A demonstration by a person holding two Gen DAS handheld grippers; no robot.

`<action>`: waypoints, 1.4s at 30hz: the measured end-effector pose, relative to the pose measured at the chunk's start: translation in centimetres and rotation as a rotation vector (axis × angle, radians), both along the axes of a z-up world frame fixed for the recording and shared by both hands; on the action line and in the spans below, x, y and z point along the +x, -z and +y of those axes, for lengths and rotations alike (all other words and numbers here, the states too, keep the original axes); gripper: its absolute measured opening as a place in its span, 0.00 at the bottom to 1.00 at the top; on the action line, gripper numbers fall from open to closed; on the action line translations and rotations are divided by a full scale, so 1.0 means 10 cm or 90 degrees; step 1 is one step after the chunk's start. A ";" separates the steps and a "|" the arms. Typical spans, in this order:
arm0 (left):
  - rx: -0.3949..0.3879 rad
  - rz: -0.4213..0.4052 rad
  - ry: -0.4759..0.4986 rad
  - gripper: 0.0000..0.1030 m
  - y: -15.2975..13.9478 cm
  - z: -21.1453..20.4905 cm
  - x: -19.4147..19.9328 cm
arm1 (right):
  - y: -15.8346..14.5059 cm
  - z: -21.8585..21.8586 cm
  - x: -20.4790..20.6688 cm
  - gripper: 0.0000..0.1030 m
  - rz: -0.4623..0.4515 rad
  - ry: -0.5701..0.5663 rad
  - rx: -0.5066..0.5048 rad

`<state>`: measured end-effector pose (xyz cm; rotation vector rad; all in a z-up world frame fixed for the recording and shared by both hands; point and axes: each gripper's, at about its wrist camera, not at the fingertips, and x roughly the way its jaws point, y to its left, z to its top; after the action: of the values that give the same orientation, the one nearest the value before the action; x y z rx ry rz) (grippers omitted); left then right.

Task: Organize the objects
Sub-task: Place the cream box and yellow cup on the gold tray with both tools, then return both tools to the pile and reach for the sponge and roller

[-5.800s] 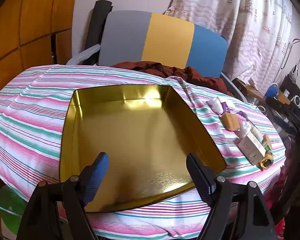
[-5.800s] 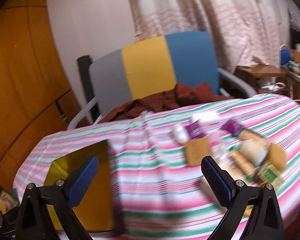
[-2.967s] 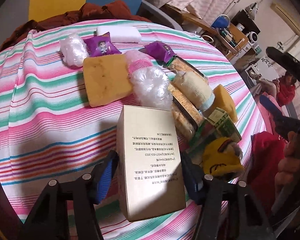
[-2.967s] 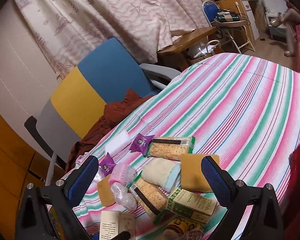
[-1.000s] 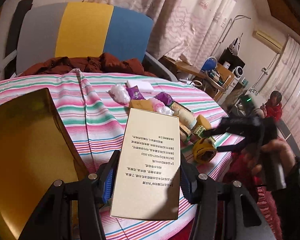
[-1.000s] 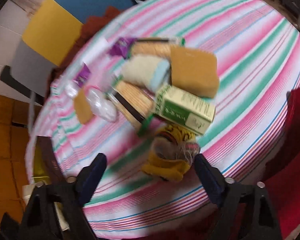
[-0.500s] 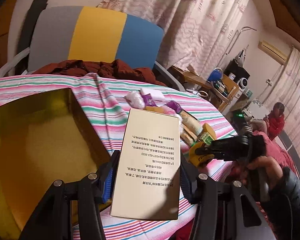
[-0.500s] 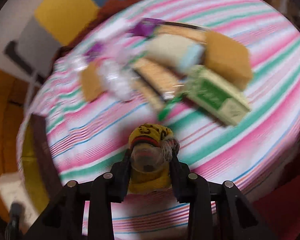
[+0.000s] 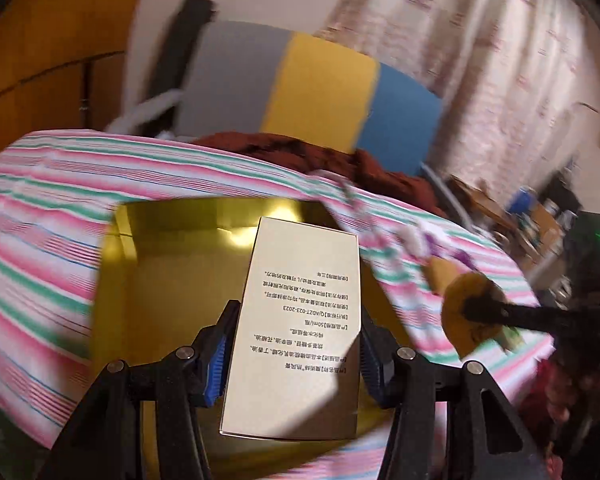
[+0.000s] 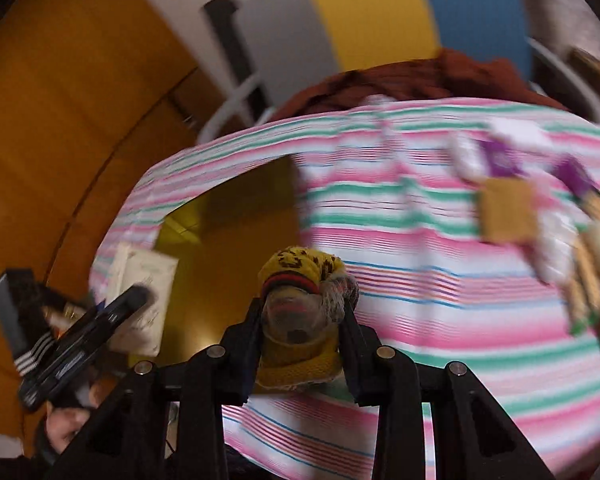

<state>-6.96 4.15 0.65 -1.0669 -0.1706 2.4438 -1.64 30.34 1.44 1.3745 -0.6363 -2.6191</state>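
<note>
The left claw (image 9: pixel 294 354) grips a cream box (image 9: pixel 300 312) above the gold tray (image 9: pixel 116 280); its printed label reads "50ml". The right claw (image 10: pixel 302 320) clamps what appears to be a yellow knitted toy (image 10: pixel 300 280) above the striped surface (image 10: pixel 420 248).

At the bottom centre of the frame the right tool (image 10: pixel 302 320) is closed around a yellow knitted toy (image 10: pixel 300 312) with a red and black band. Behind it spreads a striped tabletop (image 10: pixel 420 248) in pink, green and white. A gold tray (image 10: pixel 228 240) lies left of centre. At lower left the left tool (image 10: pixel 112 312) grips a pale box (image 10: pixel 146 296) at the tray's near left edge. Blurred packets and a tan block (image 10: pixel 508 210) sit at right. A grey, yellow and blue chair (image 10: pixel 364 12) stands at top.
</note>
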 end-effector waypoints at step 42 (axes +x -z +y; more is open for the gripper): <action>-0.004 -0.007 -0.007 0.71 -0.05 0.15 0.14 | 0.13 0.34 0.15 0.93 0.047 0.100 0.071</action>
<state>-5.55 5.65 1.11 -1.0863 -0.1726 2.4502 -0.16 33.73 0.14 1.2987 -0.6214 -2.8533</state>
